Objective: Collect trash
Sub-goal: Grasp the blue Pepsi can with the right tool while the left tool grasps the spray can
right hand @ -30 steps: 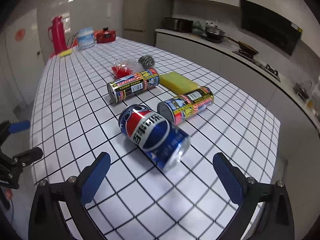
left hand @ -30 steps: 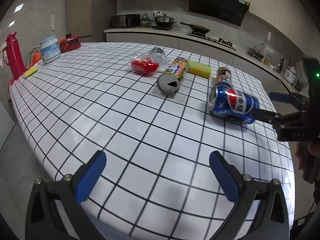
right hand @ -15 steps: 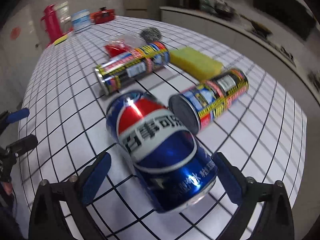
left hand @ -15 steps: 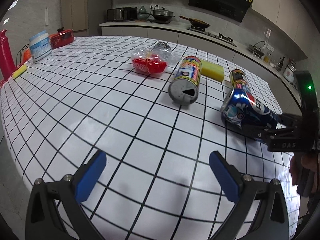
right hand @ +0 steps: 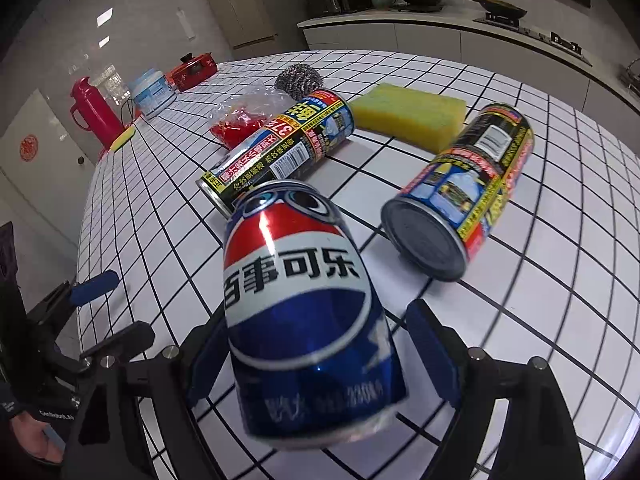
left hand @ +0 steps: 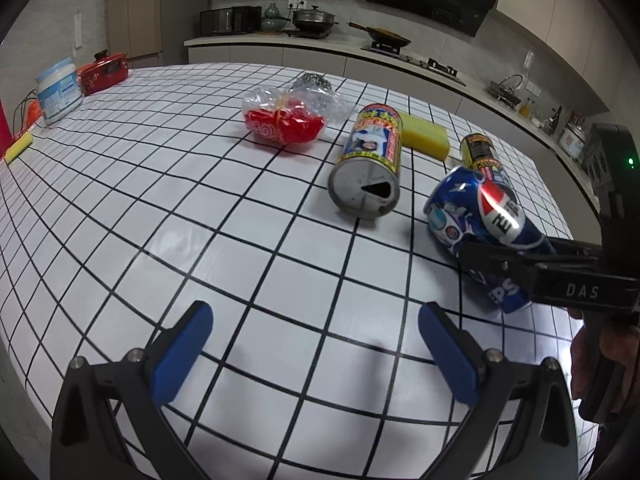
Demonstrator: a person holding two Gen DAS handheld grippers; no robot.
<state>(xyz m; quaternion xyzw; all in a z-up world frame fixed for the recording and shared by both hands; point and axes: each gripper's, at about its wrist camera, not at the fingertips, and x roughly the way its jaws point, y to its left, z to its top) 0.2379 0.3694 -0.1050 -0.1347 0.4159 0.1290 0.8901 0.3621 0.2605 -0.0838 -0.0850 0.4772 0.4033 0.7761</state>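
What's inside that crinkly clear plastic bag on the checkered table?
The clear plastic bag holds crumpled red packaging with white print. A steel wool scrubber sits just behind it. What the wrinkles cover can't be seen.

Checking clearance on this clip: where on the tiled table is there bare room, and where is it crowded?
Bare tiles span the table between the left gripper, the red bag and the white jar. It is crowded on the right: the Pepsi can lies between the right gripper jaws, with two printed cans, the yellow sponge and the steel scourer close together.

The blue can (right hand: 308, 312), frame centre, reads "百事可乐"; in the left wrist view the right hand-held gripper (left hand: 504, 258) body reads "DAS", the can "PS".
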